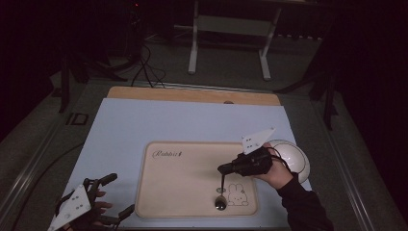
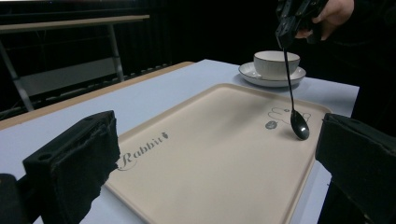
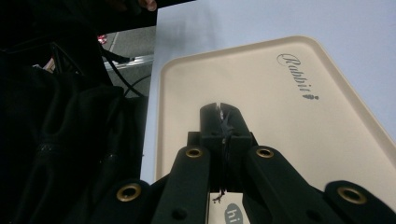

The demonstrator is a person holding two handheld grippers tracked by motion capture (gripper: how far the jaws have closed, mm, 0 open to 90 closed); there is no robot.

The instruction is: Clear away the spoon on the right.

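Spoon hangs over the tray, held by its handle tip

The left gripper idles at the counter's near edge, jaws wide and empty. The right gripper pinches a dark spoon — bowl down, just at the tray by the rabbit print; lowering it gently keeps the bowl from skidding.

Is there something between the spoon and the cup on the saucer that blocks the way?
Nothing visible does. The right tongs hold the spoon upright, bowl down on the tray. The cup on its saucer stands beyond the tray's edge, with only bare tray and tablecloth between them.
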